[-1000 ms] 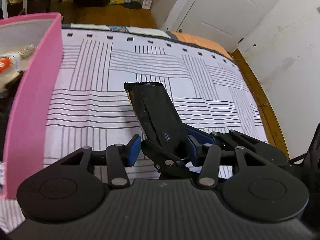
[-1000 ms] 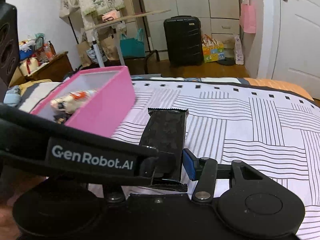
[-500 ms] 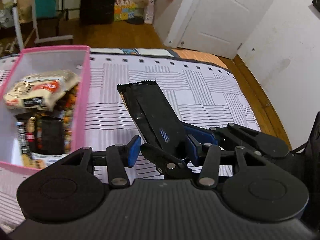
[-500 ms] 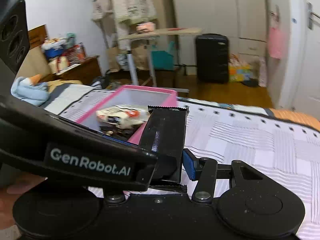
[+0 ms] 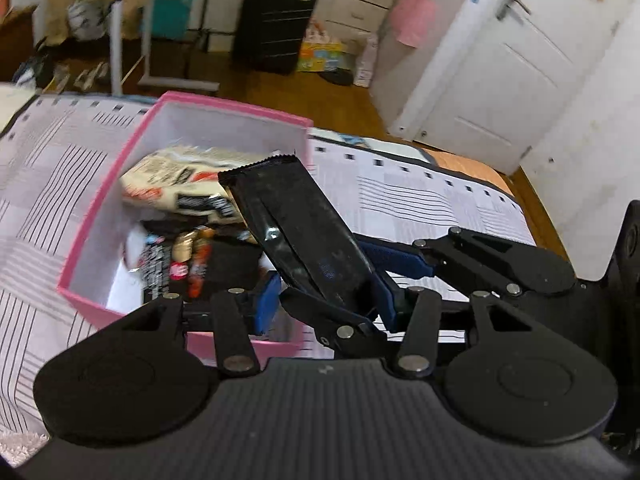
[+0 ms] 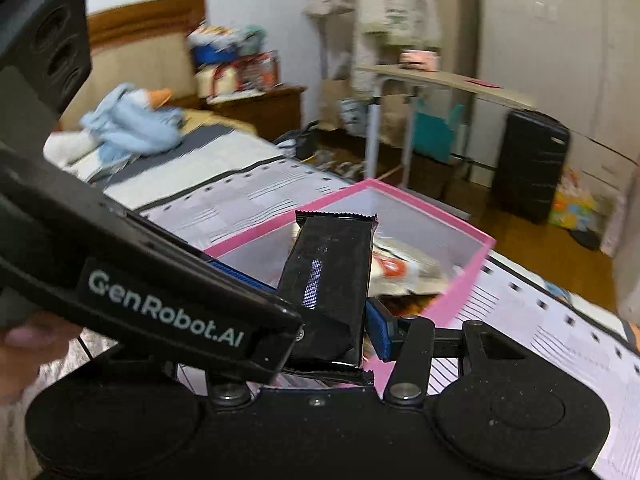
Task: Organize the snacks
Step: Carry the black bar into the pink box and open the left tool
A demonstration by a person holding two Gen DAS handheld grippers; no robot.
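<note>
Over the pink box (image 5: 100, 208), the right gripper (image 6: 332, 320) clamps the black snack bar (image 5: 296, 224); left gripper (image 5: 326, 304) open.

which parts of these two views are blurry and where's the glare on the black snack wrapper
Left wrist view: the room beyond the bed is motion-smeared, the pink box soft-edged, and glare spots sit mid-length on the black snack bar. Right wrist view: bedding and shelves are streaked, and a bright strip of glare runs along the bar; the gripper bodies stay sharp in both.
</note>
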